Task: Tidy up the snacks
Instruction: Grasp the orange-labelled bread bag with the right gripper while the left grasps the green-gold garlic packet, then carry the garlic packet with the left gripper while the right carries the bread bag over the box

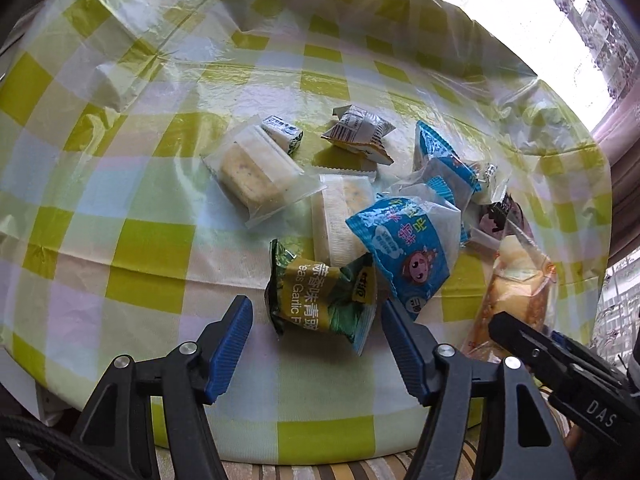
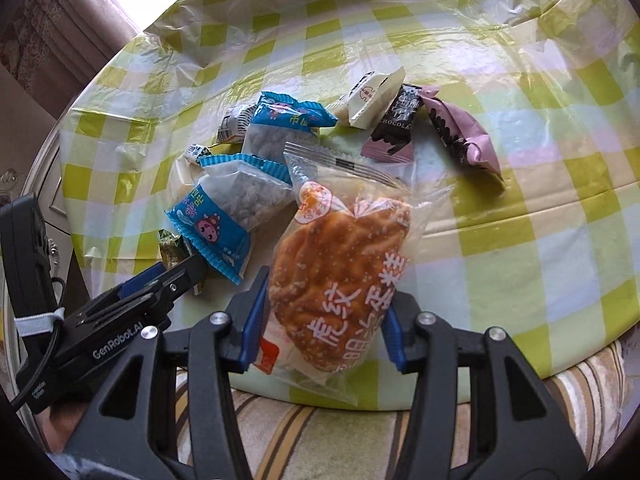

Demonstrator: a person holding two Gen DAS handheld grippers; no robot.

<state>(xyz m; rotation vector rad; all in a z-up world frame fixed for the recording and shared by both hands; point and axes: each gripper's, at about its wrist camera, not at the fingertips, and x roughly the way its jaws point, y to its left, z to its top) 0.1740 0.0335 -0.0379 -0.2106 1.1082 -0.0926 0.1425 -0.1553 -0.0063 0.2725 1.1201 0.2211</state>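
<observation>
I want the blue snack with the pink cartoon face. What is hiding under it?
The near blue packet lies over a white-wrapped cracker pack, the green pea packet's corner and another blue packet. Whatever lies beneath its middle is covered.

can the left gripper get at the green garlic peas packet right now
Probably yes. The left gripper stands open with the green garlic peas packet just ahead between its fingers, nothing over it. A blue packet overlaps its far corner and might get nudged.
</observation>
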